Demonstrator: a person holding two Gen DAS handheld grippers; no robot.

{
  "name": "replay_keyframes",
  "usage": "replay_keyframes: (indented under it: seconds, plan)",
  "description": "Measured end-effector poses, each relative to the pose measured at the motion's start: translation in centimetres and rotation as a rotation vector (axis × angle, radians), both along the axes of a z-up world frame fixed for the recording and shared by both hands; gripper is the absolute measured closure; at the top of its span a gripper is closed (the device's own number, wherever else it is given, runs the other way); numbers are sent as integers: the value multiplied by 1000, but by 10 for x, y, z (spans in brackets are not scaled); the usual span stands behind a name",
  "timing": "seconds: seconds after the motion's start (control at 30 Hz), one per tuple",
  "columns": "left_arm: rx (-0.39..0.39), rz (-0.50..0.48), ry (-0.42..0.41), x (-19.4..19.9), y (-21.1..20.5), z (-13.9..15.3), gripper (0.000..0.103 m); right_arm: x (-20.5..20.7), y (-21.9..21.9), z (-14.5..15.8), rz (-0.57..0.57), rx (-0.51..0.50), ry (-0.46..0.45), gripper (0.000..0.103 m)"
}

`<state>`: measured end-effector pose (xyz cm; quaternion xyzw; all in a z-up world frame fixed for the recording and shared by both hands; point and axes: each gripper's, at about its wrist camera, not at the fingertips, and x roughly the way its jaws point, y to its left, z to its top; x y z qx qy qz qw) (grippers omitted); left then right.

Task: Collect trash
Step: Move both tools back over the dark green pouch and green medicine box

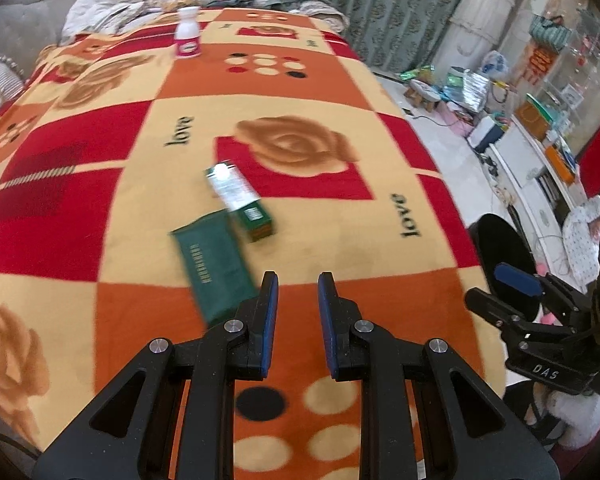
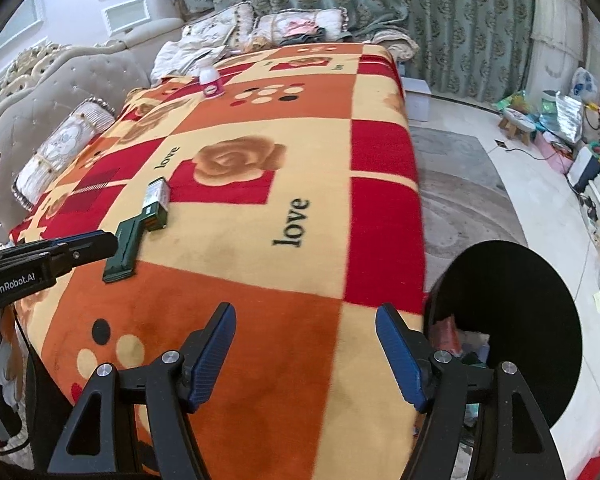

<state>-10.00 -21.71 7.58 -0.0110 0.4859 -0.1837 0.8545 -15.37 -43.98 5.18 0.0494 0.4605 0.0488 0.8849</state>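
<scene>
Left gripper (image 1: 298, 300): jaws parted narrowly, empty, above the blanket (image 1: 340, 240) near its front edge. Right gripper (image 2: 306, 344): jaws spread wide, empty. Green packet (image 1: 214, 272) touches green carton (image 1: 240, 200) mid-blanket; white bottle (image 1: 188, 34) stands near the far edge. Black bin (image 2: 540, 320) sits beside the right front corner.

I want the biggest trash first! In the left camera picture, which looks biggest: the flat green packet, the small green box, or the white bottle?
1. Flat green packet
2. Small green box
3. White bottle, though it is farthest away, so it may only look smallest.
</scene>
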Motion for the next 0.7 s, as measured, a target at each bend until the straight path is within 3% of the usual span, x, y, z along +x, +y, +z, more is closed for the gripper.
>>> replay_keyframes:
  seconds: [0.33,0.7]
  plan:
    - [2,74,44,4,52,-16,85,9,25,-6,46,23,11,32]
    - [-62,92,81,23,47,-29,82,19,48,-16,91,37,41,31]
